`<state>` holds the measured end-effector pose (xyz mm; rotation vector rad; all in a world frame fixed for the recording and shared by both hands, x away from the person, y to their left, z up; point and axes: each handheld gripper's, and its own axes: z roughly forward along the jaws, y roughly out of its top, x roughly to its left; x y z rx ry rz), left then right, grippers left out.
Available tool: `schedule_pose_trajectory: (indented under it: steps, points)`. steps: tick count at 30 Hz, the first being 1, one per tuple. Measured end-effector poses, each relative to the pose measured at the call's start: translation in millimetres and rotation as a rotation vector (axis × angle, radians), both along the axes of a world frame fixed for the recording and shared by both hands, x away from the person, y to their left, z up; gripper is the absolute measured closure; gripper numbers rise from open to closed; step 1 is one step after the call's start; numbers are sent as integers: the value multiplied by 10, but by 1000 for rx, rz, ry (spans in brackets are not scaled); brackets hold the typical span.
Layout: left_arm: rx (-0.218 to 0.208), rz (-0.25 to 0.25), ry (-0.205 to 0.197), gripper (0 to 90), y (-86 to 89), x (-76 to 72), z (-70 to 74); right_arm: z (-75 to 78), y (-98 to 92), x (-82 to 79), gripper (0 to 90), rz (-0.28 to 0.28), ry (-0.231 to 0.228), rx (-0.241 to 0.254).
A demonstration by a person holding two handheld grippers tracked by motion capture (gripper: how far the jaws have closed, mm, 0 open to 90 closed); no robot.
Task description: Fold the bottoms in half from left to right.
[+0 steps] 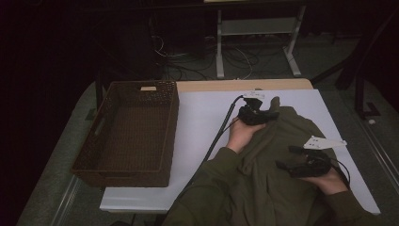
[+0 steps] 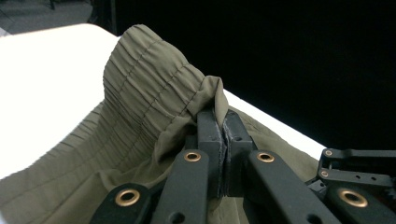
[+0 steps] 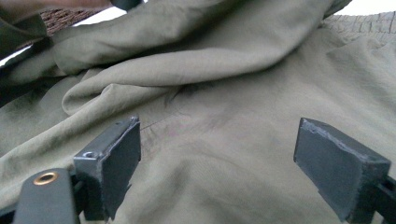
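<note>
Olive garment (image 1: 275, 155) is bunched on the white table (image 1: 197, 122). My left gripper (image 2: 223, 140) is pinching its gathered hem tight between the fingers; right gripper (image 3: 233, 172) hovers wide open over the cloth.

Olive garment (image 2: 140, 116): thin matt woven cloth, gathered ribbed hem. Basket (image 1: 127, 136): dark rough wicker. Table (image 1: 202, 117): smooth matt white top.

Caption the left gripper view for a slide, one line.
Left tool shut on a fold of the olive garment beside its gathered elastic band, lifted over the white table.
</note>
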<state>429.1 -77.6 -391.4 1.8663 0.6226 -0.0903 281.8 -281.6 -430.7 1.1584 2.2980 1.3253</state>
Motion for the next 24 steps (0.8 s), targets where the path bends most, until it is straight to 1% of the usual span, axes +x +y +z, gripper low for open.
schedule_pose_trajectory:
  steps: [2, 3, 4, 5, 6, 9, 12, 14, 16, 17, 20, 23, 24]
  points:
    - [5, -5, 1, 876, -23, -1, -18, 0, 1, -1, 150, 1, -1, 1]
    - [13, -11, 8, 874, -70, -7, -53, 0, 1, -2, 150, 0, -1, 2]
    - [13, -11, 8, 872, -70, -7, -53, 0, 0, -2, 150, 1, -2, 1]
    - [16, -21, 17, 868, -116, -13, -87, 1, 0, -2, 150, 1, -2, 1]
    - [21, -28, 18, 854, -131, -15, -99, 2, 1, -3, 150, 2, -1, 1]
    - [30, -38, 4, 743, -146, -39, -90, 4, -2, -4, 150, 3, -3, 1]
    - [56, -33, -22, 612, -113, -64, -24, 2, -5, -4, 150, 1, -4, 1]
    - [80, -33, -34, 537, -70, -72, 22, 2, -2, -4, 150, 0, -2, 1]
    - [88, -34, -38, 498, -38, -76, 45, 2, 4, -6, 150, 2, -1, 1]
    - [90, -34, -46, 491, 35, -92, 83, 3, 6, -6, 150, 2, -1, -1]
    - [98, -39, -50, 468, 158, -132, 119, 1, 10, -3, 150, 3, -2, -5]
    - [96, -40, -48, 459, 296, -203, 113, 1, 11, -4, 150, 1, 0, -5]
    - [101, -41, -52, 459, 344, -228, 104, 1, 12, -5, 150, 1, 1, -5]
